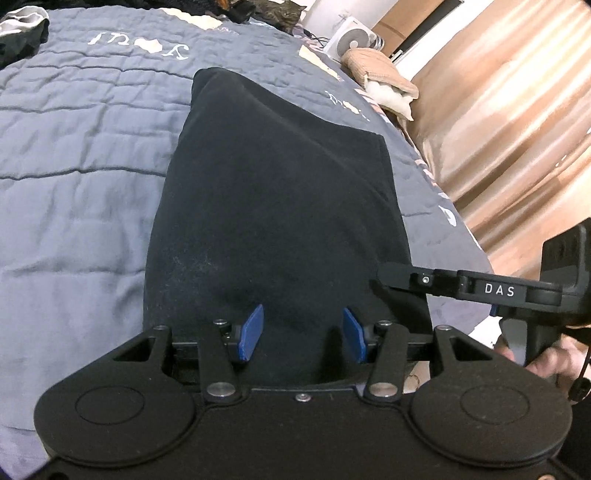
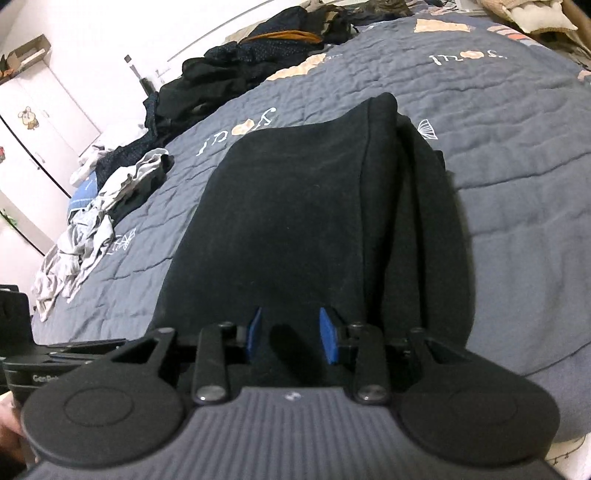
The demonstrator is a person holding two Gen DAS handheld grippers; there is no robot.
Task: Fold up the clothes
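Note:
A black garment [image 1: 273, 206] lies folded into a long band on the grey quilted bedspread [image 1: 81, 155]. My left gripper [image 1: 303, 334] hovers open at its near end, blue pads apart with black cloth showing in the gap. The right wrist view shows the same garment [image 2: 295, 221], with layered folds along its right side. My right gripper [image 2: 291, 334] is open too, over the near edge. One finger [image 1: 406, 282] of the right gripper reaches in from the right and touches the garment's near right corner. A hand [image 1: 546, 365] holds that tool.
Unfolded grey and white clothes [image 2: 85, 229] and a dark heap [image 2: 229, 74] lie along the bed's left side. A cat [image 1: 284, 14] rests at the far end. A beige pillow [image 1: 380, 77] sits near the bed edge, with wooden floor [image 1: 517, 129] beyond.

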